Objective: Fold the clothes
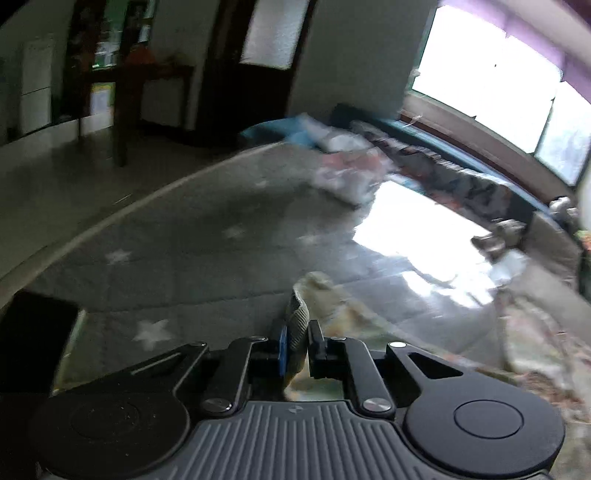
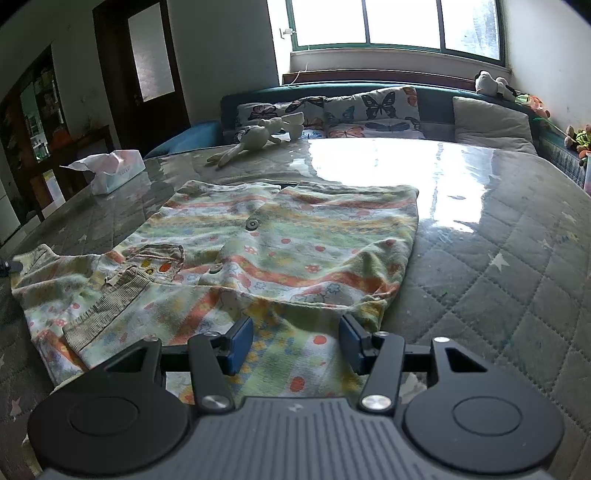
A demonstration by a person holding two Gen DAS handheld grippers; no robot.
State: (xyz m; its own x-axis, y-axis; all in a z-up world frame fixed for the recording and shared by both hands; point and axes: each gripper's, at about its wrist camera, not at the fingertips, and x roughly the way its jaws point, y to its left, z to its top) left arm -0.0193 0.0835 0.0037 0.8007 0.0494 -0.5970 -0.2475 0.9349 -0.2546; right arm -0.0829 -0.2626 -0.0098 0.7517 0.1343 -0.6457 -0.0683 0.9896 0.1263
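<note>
In the left wrist view, blurred throughout, the left gripper [image 1: 297, 345] had its two fingers drawn together on the ribbed cuff [image 1: 298, 325] of the patterned garment [image 1: 354, 314]. The cuff stood pinched between the blue pad at nine o'clock and the black finger at three o'clock. From the pinch the cloth trailed away toward four o'clock over the grey star-printed quilt [image 1: 177, 266], which lay under a glossy sheet that glared white toward two o'clock. A heap of pale things sat near one o'clock at the far end of the table, too smeared to name.

In the right wrist view, the right gripper [image 2: 295, 343] hung with its blue pads [image 2: 242, 343] well apart, nothing pinched between them; the near part of the garment [image 2: 258, 251] lay on the quilt below the gap. The garment lay spread across the middle of the quilt [image 2: 498, 277], its two buttons [image 2: 253, 224] up, a small pocket [image 2: 162, 258] and a ribbed band toward nine o'clock. A tissue box [image 2: 114, 171] stood at ten o'clock, apart from the cloth. A white stuffed rabbit [image 2: 258, 138] lay at twelve o'clock, with the butterfly cushions [image 2: 369, 110] just behind it under the window [image 2: 399, 22].
</note>
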